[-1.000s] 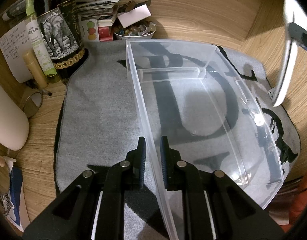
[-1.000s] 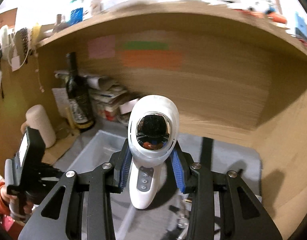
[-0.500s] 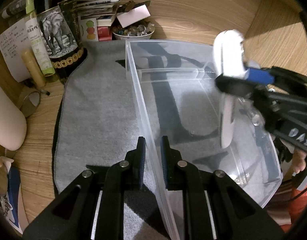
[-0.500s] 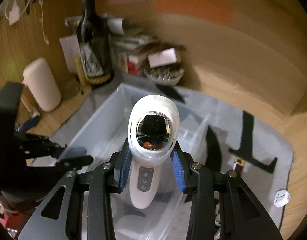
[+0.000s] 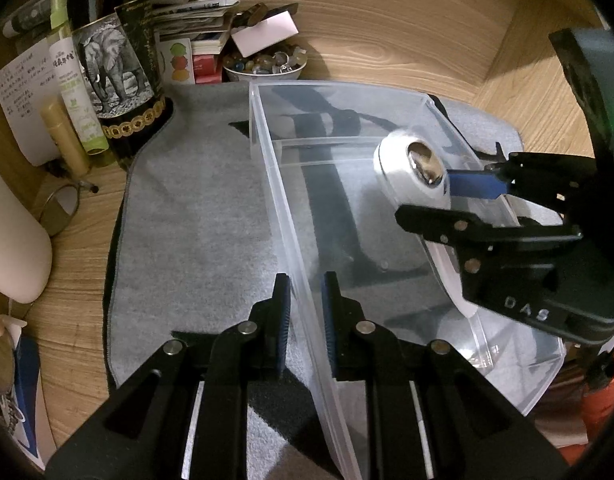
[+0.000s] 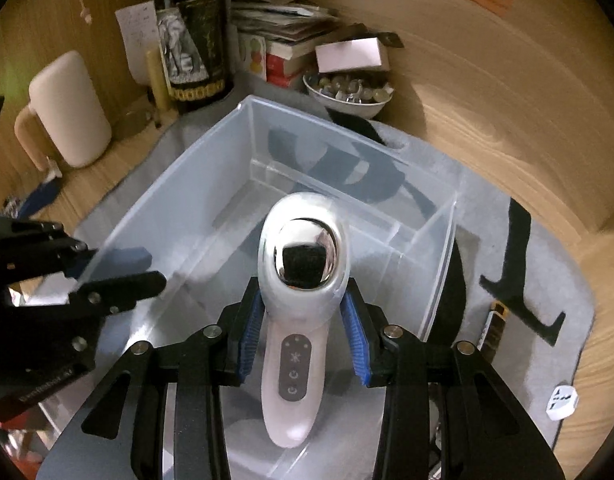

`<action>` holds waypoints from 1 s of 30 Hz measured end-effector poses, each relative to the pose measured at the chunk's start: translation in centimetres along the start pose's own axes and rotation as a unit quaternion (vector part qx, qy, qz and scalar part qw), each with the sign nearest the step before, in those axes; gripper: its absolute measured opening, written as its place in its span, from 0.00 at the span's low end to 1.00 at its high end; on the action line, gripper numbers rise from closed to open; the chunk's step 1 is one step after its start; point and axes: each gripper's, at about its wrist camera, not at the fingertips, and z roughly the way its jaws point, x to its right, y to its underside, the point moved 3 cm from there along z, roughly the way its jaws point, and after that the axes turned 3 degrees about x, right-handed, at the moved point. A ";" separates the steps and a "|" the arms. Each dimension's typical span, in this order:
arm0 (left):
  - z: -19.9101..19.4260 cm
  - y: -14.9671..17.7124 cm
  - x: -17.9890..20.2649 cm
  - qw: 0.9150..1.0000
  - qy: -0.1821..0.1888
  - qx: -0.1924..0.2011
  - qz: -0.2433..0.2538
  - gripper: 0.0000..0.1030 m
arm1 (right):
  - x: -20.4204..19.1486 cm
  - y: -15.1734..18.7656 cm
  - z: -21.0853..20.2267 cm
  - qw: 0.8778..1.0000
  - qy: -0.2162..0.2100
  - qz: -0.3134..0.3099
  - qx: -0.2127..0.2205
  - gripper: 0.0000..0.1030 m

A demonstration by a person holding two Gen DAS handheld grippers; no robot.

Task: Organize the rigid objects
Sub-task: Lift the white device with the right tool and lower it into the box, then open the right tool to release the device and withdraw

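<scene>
A clear plastic bin (image 5: 267, 160) with a cross divider lies on a grey mat. My left gripper (image 5: 306, 320) is shut on the bin's left wall, one finger inside and one outside. A white handheld device (image 6: 303, 256) with a mirror-like chrome head and a button strip is clamped at its neck by my right gripper (image 6: 303, 320). The device hangs inside the bin (image 6: 211, 184), over the large compartment, handle down. In the left wrist view the device (image 5: 411, 176) and the right gripper (image 5: 435, 200) show above the bin's right side. The right wrist view has the left gripper (image 6: 107, 264) at the left.
A dark bottle with an elephant label (image 5: 115, 64), a bowl of beads (image 6: 347, 88), stacked books and papers (image 6: 283, 32) and a cream cylinder (image 6: 67, 108) crowd the back corner. A white cube plug (image 6: 563, 400) and a small dark stick (image 6: 495, 320) lie on the mat (image 5: 195, 208), right of the bin.
My right gripper came down and tipped forward, carrying the white device from above the desk into the bin. The left gripper kept its hold on the bin wall.
</scene>
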 end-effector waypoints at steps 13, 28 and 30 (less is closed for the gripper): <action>0.0 0.0 0.0 1.000 0.000 -0.001 -0.001 0.15 | 0.9 -0.2 -1.4 1.000 0.008 0.006 0.025 0.54; -0.1 0.0 -0.2 1.000 -0.002 -0.003 -0.002 0.15 | 5.2 0.4 -9.6 0.989 0.067 0.037 0.126 0.65; -0.1 0.0 -0.2 1.000 -0.002 -0.003 -0.002 0.15 | 5.8 0.9 -10.3 0.987 0.079 0.043 0.133 0.67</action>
